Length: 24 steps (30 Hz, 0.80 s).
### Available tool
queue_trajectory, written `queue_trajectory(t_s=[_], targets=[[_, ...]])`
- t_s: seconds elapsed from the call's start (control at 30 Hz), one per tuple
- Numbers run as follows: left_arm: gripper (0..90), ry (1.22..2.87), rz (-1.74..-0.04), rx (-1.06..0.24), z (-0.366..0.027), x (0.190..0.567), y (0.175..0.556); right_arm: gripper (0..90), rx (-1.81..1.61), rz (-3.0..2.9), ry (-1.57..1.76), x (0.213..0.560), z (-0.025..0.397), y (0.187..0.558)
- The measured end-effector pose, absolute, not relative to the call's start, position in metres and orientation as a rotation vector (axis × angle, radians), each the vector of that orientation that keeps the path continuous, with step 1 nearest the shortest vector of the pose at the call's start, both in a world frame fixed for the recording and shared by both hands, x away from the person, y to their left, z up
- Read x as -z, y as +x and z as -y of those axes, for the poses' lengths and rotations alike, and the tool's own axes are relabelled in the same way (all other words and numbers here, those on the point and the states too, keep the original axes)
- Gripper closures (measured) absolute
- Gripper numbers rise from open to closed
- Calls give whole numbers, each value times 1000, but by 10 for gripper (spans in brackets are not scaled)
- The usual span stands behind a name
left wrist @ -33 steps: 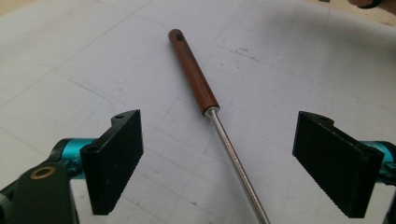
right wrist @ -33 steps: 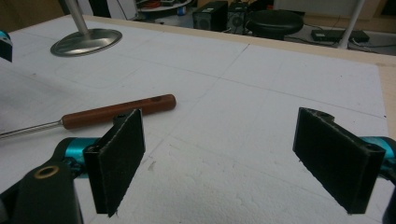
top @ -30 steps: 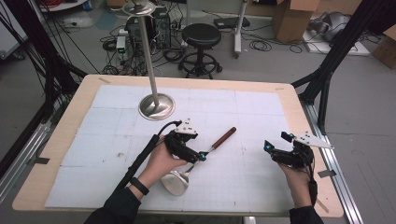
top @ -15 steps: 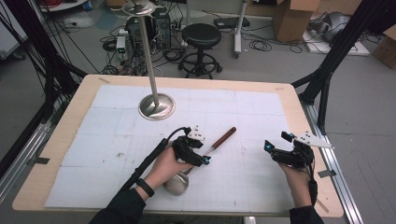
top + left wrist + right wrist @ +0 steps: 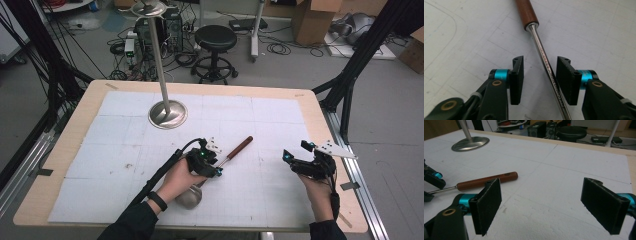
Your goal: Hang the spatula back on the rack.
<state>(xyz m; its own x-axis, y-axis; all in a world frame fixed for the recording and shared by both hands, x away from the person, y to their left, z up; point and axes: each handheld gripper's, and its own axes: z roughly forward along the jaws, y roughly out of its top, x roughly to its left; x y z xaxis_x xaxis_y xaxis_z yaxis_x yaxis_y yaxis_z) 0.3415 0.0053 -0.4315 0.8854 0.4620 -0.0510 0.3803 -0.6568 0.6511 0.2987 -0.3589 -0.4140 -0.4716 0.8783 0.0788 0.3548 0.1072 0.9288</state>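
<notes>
A ladle lies on the white mat with its wooden handle [image 5: 240, 147] pointing to the far right and its steel bowl [image 5: 189, 197] near the person's left hand. My left gripper [image 5: 215, 167] is low over the steel shaft [image 5: 547, 65]. Its jaws stand open on either side of the shaft, which runs close along the right pad [image 5: 565, 79]. The brown handle [image 5: 526, 13] lies just beyond the left gripper [image 5: 540, 63]. My right gripper [image 5: 296, 151] hovers at the mat's right side, wide open with nothing in it [image 5: 542, 195]. From there the handle [image 5: 487, 181] is to its left.
A metal stand with a round base [image 5: 168, 114] and a tall pole [image 5: 157, 55] rises at the back left of the mat; the base [image 5: 470, 143] also shows far off in the right gripper view. The wooden table edge [image 5: 332, 145] runs along the right.
My left gripper has shifted slightly right and down onto the ladle's shaft. The right gripper and the ladle have stayed where they were.
</notes>
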Motion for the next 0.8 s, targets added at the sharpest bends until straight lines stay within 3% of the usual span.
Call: queue_trajectory(t_s=[0.23, 0.57, 0.6, 0.8], targets=[[726, 2372, -604, -138, -3, 430, 339, 160, -1355, -1886, 1196, 413, 358, 299], [775, 2395, -635, -145, -3, 428, 340, 160, -1360, -1884, 1191, 413, 358, 299], [826, 2411, -629, -155, -4, 427, 341, 160, -1359, -1884, 1189, 413, 358, 299], [837, 2421, -601, -178, -4, 427, 340, 160, -1361, -1884, 1189, 413, 358, 299]])
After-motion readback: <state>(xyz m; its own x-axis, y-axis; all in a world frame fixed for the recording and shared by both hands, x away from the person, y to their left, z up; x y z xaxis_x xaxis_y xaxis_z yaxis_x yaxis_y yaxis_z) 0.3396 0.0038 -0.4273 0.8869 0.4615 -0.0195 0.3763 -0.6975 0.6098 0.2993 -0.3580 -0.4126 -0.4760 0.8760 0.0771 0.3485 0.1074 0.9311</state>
